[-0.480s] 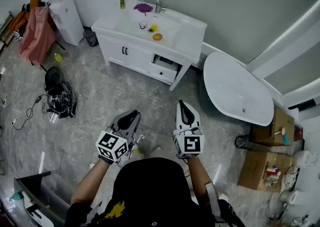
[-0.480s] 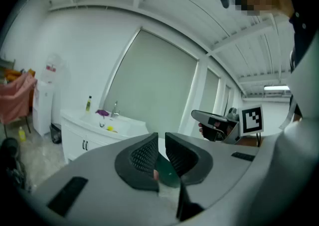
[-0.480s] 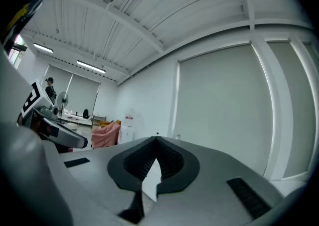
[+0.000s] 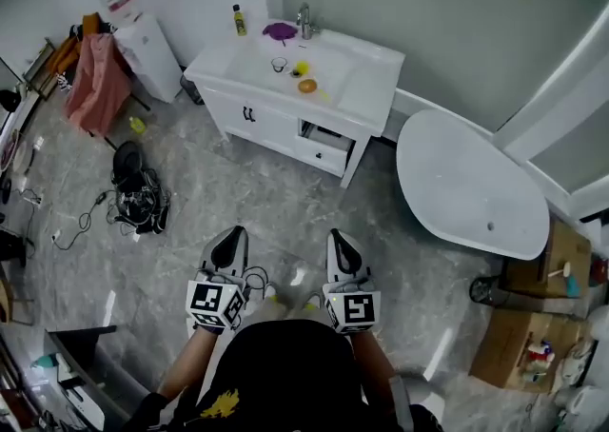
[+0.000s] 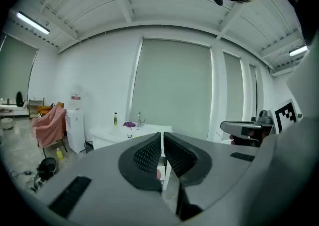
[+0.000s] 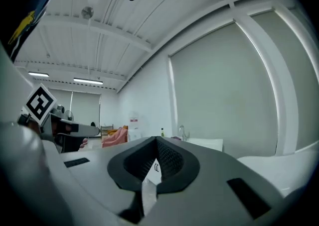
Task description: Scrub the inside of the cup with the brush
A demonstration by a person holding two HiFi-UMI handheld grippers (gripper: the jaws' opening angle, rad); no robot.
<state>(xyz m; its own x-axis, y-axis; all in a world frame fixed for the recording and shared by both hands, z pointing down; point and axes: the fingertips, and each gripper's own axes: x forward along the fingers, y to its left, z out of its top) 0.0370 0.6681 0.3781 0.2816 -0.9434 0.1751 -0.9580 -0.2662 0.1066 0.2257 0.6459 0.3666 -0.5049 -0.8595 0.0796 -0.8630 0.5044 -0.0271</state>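
Note:
A small clear cup (image 4: 279,65) stands on the white vanity top (image 4: 366,68) far across the room, with a small yellow item (image 4: 301,68) beside it that is too small to identify. My left gripper (image 4: 231,234) and right gripper (image 4: 338,236) are held side by side over the floor, close in front of the person's body, both pointing toward the vanity. In the left gripper view the left gripper (image 5: 162,138) is shut with nothing between its pads. In the right gripper view the right gripper (image 6: 156,143) is likewise shut and empty.
On the vanity sit an orange object (image 4: 307,86), a purple item (image 4: 280,31), a faucet (image 4: 305,19) and a bottle (image 4: 239,19). A white bathtub (image 4: 471,187) lies to the right. A tangle of cables (image 4: 138,197) and a pink cloth (image 4: 95,83) are at left, cardboard boxes (image 4: 528,344) at right.
Both grippers have drawn back nearer the body and closer together. The head view has shifted, so the vanity and bathtub sit slightly lower and to the right.

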